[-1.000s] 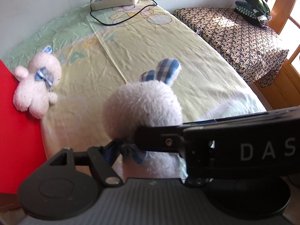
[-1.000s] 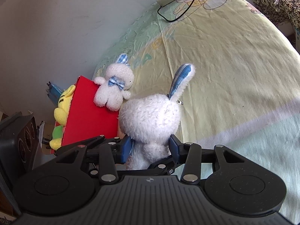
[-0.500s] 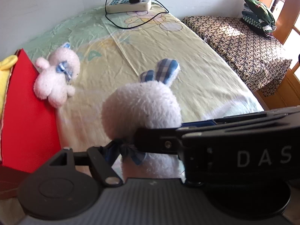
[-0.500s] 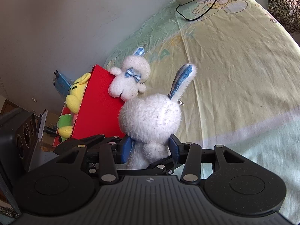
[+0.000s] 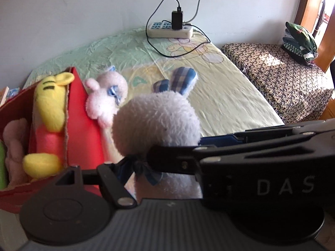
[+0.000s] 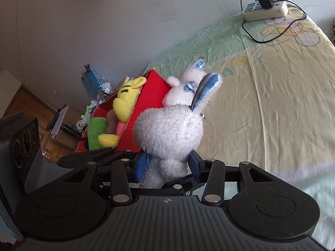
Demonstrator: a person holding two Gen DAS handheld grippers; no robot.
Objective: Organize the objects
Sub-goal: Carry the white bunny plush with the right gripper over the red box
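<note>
A white plush rabbit (image 6: 169, 129) with blue checked ears and a blue bow is clamped at its body by my right gripper (image 6: 167, 165), held above the bed. In the left wrist view the same rabbit (image 5: 157, 123) fills the middle, and my left gripper (image 5: 150, 167) is also closed on it at the neck; the right gripper's black arm crosses in front. A red box (image 5: 83, 125) at the left holds a yellow plush (image 5: 50, 102) and other soft toys. A smaller white plush (image 5: 106, 96) with a blue bow leans against the box's outer wall.
The bed (image 5: 219, 96) has a yellow-green sheet. A power strip (image 5: 169, 30) with a charger and cable lies at its far end by the wall. A patterned covered bench (image 5: 278, 77) with folded clothes stands to the right. A black speaker (image 6: 18, 142) stands at the left.
Both grippers have lifted and carried the rabbit towards the red box. The box's open top and the toys inside have come into view.
</note>
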